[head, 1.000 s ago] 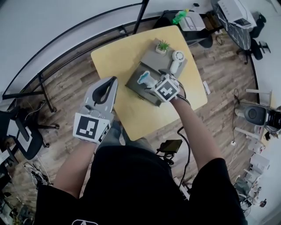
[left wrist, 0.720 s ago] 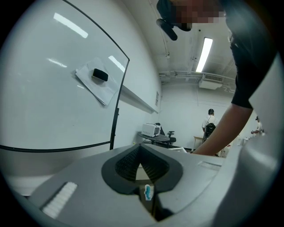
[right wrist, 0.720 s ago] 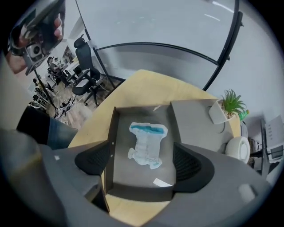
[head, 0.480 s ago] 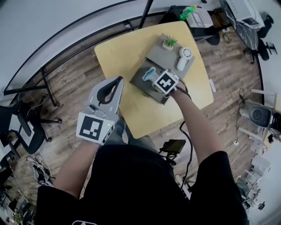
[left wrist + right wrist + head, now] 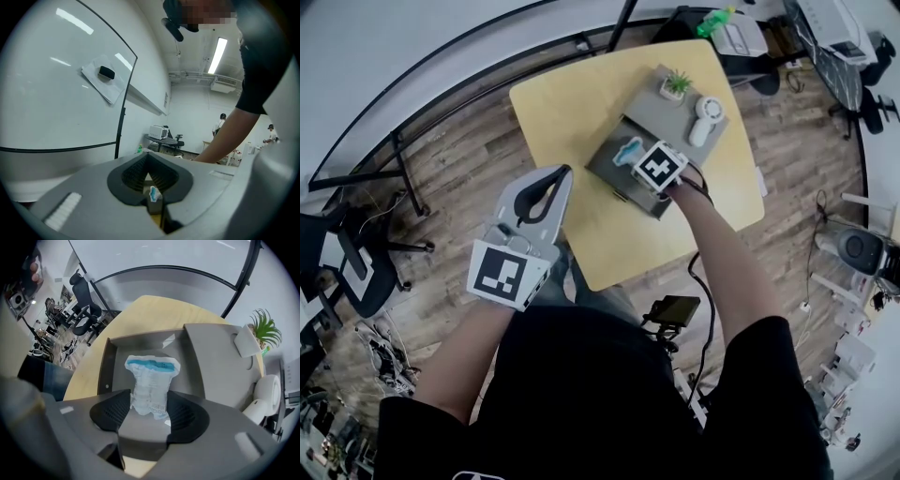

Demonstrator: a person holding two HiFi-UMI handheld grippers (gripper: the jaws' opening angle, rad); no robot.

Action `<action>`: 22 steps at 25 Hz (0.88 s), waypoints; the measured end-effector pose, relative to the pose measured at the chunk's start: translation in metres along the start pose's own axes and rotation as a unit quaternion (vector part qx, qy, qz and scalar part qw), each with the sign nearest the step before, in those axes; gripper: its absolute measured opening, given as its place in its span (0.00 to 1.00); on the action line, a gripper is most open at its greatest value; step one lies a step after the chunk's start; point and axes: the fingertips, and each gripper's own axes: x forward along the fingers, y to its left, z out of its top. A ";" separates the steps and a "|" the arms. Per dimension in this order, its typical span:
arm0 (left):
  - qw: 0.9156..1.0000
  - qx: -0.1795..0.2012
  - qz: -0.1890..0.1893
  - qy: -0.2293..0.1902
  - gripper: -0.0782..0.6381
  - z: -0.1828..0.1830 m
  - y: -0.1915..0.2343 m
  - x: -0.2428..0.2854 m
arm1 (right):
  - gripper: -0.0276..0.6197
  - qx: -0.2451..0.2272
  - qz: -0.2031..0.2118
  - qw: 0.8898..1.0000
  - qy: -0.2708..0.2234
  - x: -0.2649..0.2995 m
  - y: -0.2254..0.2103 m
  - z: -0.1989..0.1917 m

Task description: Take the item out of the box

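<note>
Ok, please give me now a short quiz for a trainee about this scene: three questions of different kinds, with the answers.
1. True or false: the left gripper holds the white and blue packet.
2. What stands on the open flap of the grey box? A) a bottle B) a potted plant C) a mug
3. Which gripper has the packet between its jaws?
Key: 1 false: it is shut and empty. 2 B. 3 the right gripper, whose jaws are closing on the packet.

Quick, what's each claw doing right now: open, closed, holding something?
Left claw: closed, empty.
Right claw: closing on the white-and-blue packet, pads already touching it.
</note>
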 end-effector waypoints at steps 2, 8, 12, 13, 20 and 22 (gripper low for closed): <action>1.000 0.000 0.000 0.000 0.11 0.000 0.000 -0.002 | 0.41 -0.022 -0.049 0.998 -0.013 -0.004 -0.018 0.008; 1.000 -0.001 0.000 0.002 0.11 -0.001 0.001 -0.001 | 0.27 0.006 -0.003 1.000 0.001 0.004 0.001 0.000; 1.000 0.000 0.000 0.000 0.11 -0.001 0.000 -0.005 | 0.24 0.003 -0.020 1.000 -0.006 0.001 -0.002 0.000; 1.000 0.001 0.000 -0.001 0.11 -0.002 0.001 -0.006 | 0.24 0.011 -0.009 1.000 0.000 0.001 0.003 -0.003; 1.000 0.003 -0.007 -0.009 0.11 0.007 -0.001 -0.002 | 0.24 -0.027 -0.092 0.994 -0.053 -0.042 -0.018 0.014; 1.000 0.005 -0.010 -0.014 0.11 0.011 -0.003 0.000 | 0.24 -0.033 -0.105 0.991 -0.070 -0.061 -0.015 0.019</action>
